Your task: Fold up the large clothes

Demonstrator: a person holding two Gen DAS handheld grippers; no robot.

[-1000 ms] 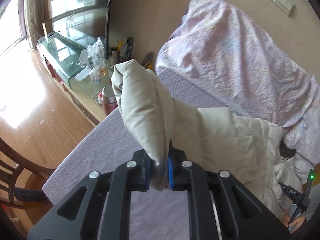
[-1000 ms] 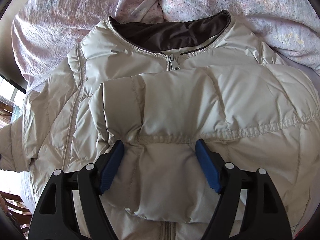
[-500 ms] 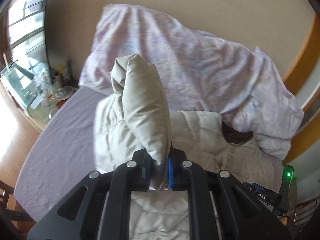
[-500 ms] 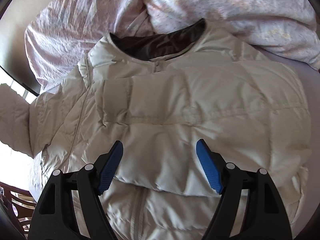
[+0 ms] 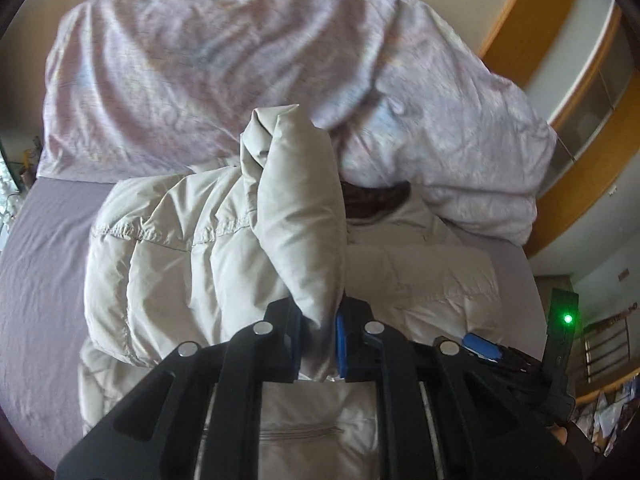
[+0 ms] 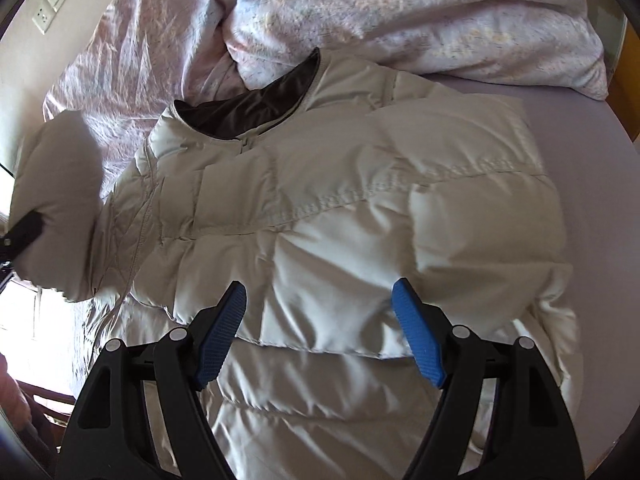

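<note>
A cream puffer jacket (image 6: 340,208) lies front up on the bed, its dark-lined collar (image 6: 248,108) toward the pillows. One sleeve is folded across its chest. My left gripper (image 5: 320,344) is shut on the other sleeve (image 5: 304,208) and holds it up over the jacket body (image 5: 160,256). That raised sleeve shows at the left edge of the right wrist view (image 6: 56,200). My right gripper (image 6: 320,320) is open and empty, hovering above the jacket's lower chest. It also shows at the right of the left wrist view (image 5: 480,346).
Crumpled pink floral pillows and duvet (image 5: 200,80) lie against the wall behind the collar. The lilac bed sheet (image 5: 40,260) extends left of the jacket and right of it (image 6: 592,160). A wooden door frame (image 5: 532,20) stands at the right. Wall sockets (image 6: 52,0) are above the bed.
My left gripper has carried the sleeve from the bed's left side in over the jacket body. My right gripper has drawn back and risen, staying open.
</note>
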